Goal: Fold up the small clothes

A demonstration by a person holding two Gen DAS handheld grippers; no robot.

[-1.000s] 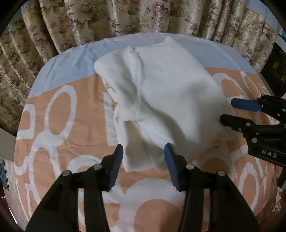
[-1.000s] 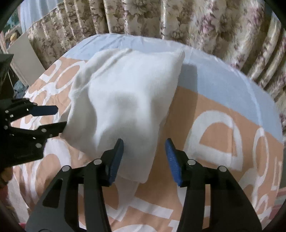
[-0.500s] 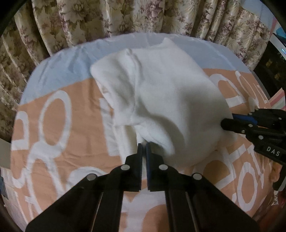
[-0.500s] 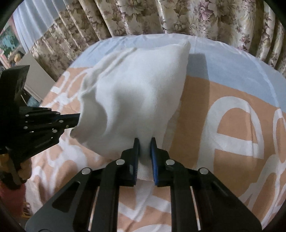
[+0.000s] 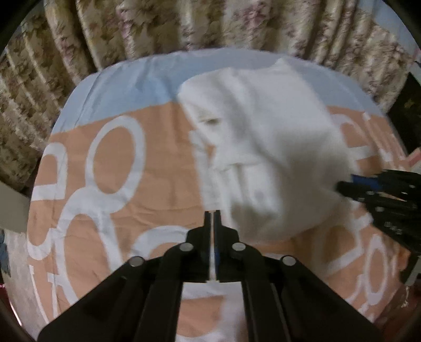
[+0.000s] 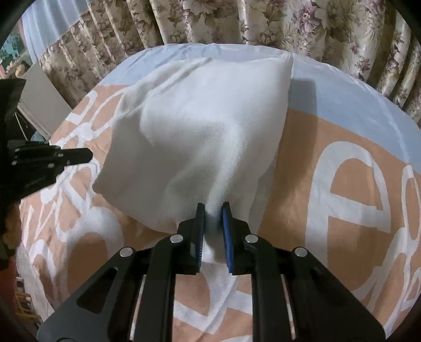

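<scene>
On a cover (image 5: pixel 158 157) printed peach and pale blue with big white letters: one small white garment (image 5: pixel 268 147), soft and fleecy. Spread across the middle and far part of the cover, toward the flowered curtain (image 5: pixel 184 23) behind. Partly doubled over, with an upper layer puffed up and a flatter lower layer showing along its left edge in the left wrist view. Near edge raised off the cover and drawn toward both cameras.

Right claw (image 6: pixel 212 207): clamped on a pinch of the garment (image 6: pixel 205 126) at its near edge. Blue pads (image 6: pixel 226 236) with a narrow gap between them and white cloth filling that gap from tips to base. Jaws easing apart a little, cloth gathered into a ridge running up from the grip. In the left wrist view, the same claw (image 5: pixel 350 184) at the right, its tips buried in the garment's right side.

Left claw (image 5: pixel 213 213): jaws almost together and just beginning to open, only a thin slit between them. Tips right at the lower left edge of the garment. A white sliver in the slit, but no telling whether cloth or the white print beneath, so no telling whether anything is gripped. From the right wrist view, the left claw (image 6: pixel 88 155) just beside the garment's left edge, pointing at it; contact not clear there either. Left wrist view blurred throughout.
</scene>
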